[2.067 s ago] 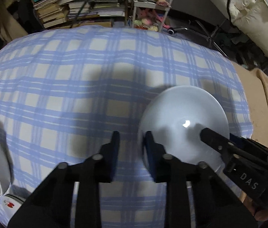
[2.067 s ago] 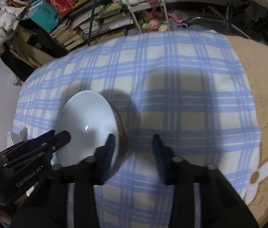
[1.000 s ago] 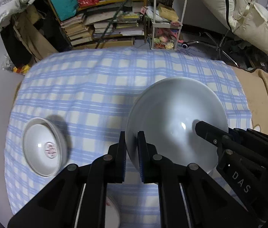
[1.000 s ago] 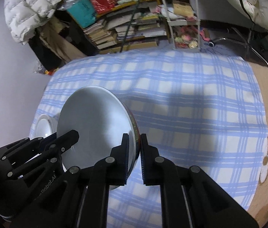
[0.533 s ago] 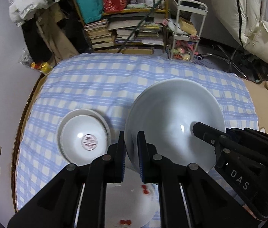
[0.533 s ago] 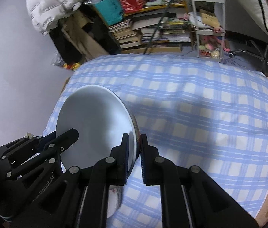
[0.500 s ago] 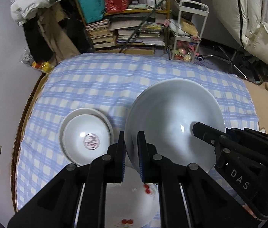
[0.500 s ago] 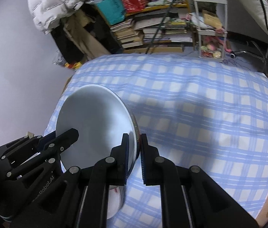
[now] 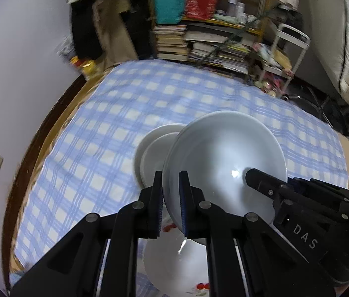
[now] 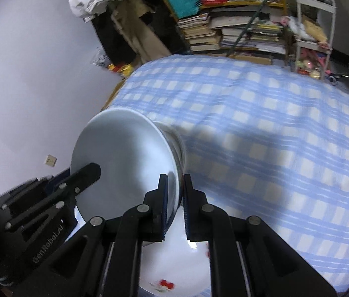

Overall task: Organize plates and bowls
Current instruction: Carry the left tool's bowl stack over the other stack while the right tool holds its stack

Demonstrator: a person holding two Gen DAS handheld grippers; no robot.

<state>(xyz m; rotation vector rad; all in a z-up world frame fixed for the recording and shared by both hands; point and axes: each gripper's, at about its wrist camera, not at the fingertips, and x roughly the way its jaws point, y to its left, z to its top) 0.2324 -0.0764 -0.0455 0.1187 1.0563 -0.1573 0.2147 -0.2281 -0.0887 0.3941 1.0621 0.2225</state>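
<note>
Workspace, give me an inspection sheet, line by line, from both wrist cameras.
Surface: blue checked cloth over the table.
Job's things: large white bowl held aloft by opposite rim edges; smaller white bowl and cherry-print plate on the cloth below.
Clutter: nothing seen on the cloth.
Grippers: left gripper and right gripper shut on the rim.
Cables: nothing seen on the cloth.
Surroundings: stacked books, white cart.

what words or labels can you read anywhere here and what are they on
"DAS": white letters on the black right gripper, seen from the left wrist.
"GenRobot.AI": pale letters on the black left gripper, seen from the right wrist.
Spines of the stacked books on the wooden shelf: too small and blurred to read.
Plain white ceramic bowl held by both: no text visible.
</note>
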